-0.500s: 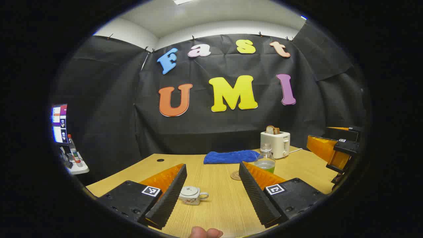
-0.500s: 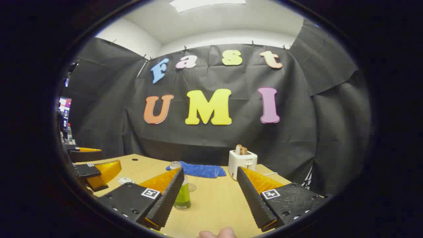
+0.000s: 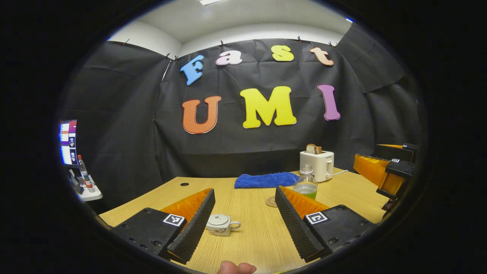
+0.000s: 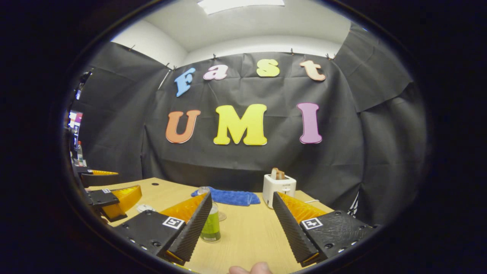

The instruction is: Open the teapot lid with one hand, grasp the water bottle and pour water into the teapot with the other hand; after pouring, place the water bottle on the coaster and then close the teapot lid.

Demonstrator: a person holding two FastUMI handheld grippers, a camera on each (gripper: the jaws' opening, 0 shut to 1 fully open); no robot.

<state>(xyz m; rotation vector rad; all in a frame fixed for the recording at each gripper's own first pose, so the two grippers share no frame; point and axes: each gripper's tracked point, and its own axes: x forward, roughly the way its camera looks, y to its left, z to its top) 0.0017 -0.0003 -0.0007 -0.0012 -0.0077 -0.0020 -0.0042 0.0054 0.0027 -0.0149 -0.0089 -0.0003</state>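
Note:
A small white teapot with its lid on stands on the wooden table, just ahead of my left gripper, which is open and holds nothing. A clear water bottle with a green label stands farther right, beside a round coaster. In the right gripper view the bottle stands partly behind the left finger of my open right gripper. The teapot lid peeks out at the left there, near the other gripper.
A white toaster with bread in it stands at the table's back, with a blue cloth lying left of it. A side shelf with a screen and a small bottle is off the table's left. A thumb shows at the bottom.
Both views have tilted very slightly; the right gripper view has drifted up a little. Nothing on the table has moved.

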